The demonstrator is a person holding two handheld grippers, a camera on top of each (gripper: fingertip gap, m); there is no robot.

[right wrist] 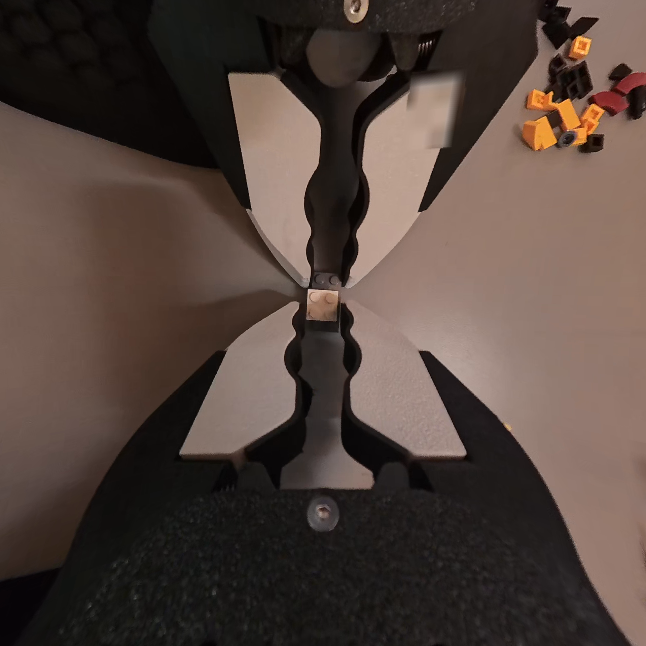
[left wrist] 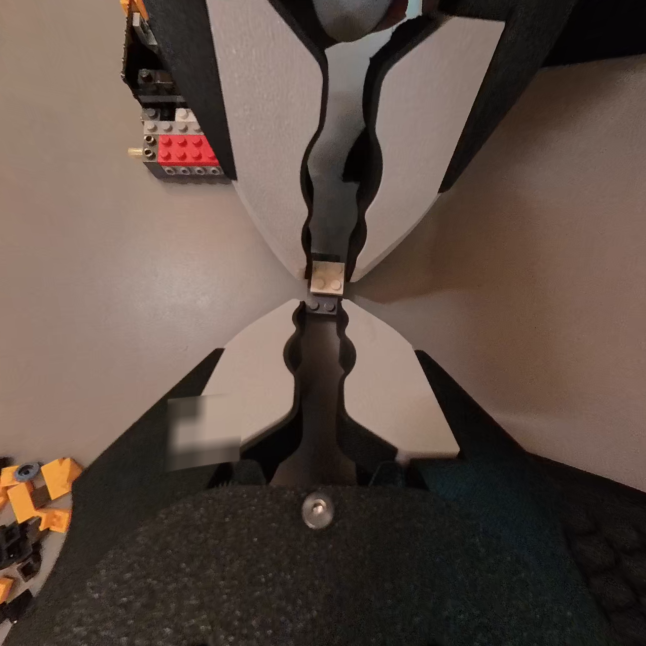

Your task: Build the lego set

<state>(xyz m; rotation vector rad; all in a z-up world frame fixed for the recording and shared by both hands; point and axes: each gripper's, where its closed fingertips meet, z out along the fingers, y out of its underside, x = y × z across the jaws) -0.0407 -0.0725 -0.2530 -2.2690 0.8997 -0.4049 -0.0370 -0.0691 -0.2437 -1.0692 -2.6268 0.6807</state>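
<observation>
1. Grippers meet tip to tip above the bare middle of the tabletop (left wrist: 87, 279); the left gripper (left wrist: 323, 307) pinches a dark grey plate (left wrist: 323, 307) between its jaws; two studs show on it.
2. Opposite, the right gripper (right wrist: 323, 314) has its jaws closed on a light grey plate (right wrist: 323, 304) with four studs; a dark piece sits under that plate.
3. Both plates touch edge to edge at the fingertips; whether they are already joined cannot be told.
4. Partly built model (left wrist: 174, 140), black and grey with a red studded patch, lies toward the far left of the tabletop, partly hidden behind the right gripper.
5. Loose bricks (right wrist: 573, 101), orange, black and dark red, lie scattered in a heap near the tabletop's edge, well apart from the grippers.
</observation>
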